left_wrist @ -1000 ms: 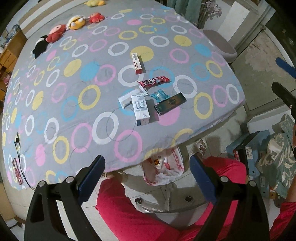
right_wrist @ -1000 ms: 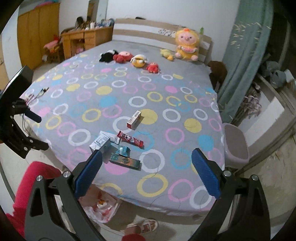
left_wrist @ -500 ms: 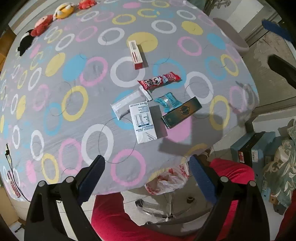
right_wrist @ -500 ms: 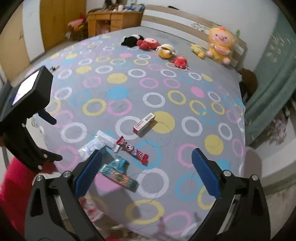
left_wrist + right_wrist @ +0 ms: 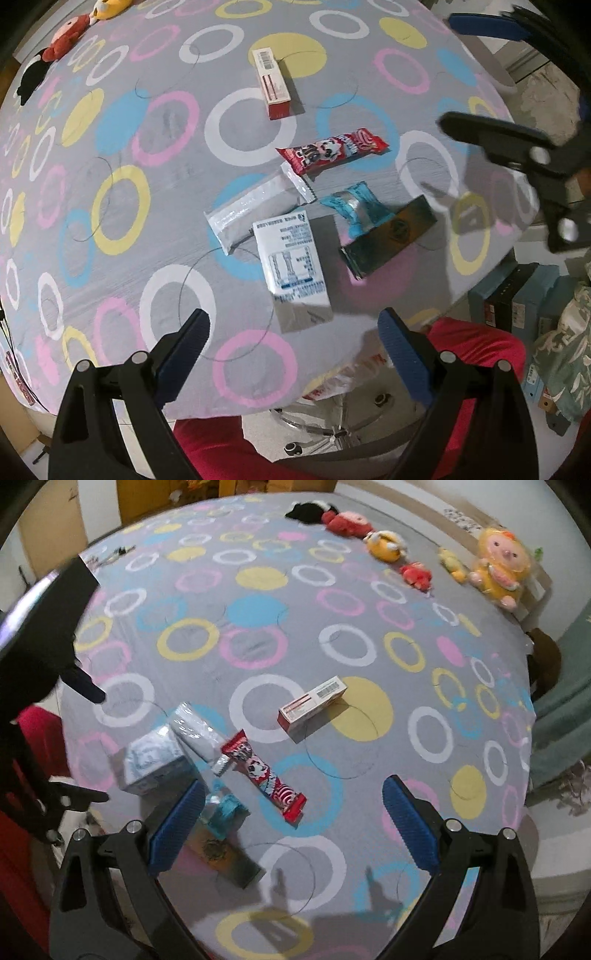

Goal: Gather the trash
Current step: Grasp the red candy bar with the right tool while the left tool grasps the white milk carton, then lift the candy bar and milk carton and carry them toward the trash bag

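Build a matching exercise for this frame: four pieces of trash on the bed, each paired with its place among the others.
Things:
1. red-ended white carton
2. red printed snack wrapper
3. white printed box
4. dark teal flat box

Places:
A. nearest the bed's edge, before the left hand-held gripper
B. alone on the yellow disc
C. under the blue crinkled wrapper's end
D. between carton and silver foil packet

Pairs: 1-B, 2-D, 3-A, 4-C

Background only: I see a bed [image 5: 258,602] under a grey sheet with coloured rings. Plush toys [image 5: 496,566] sit in a row by the headboard: yellow, red, black. Wooden furniture [image 5: 155,494] behind the far corner. Stacked boxes [image 5: 517,291] on the floor beside the bed, teal curtain [image 5: 565,686] at right.
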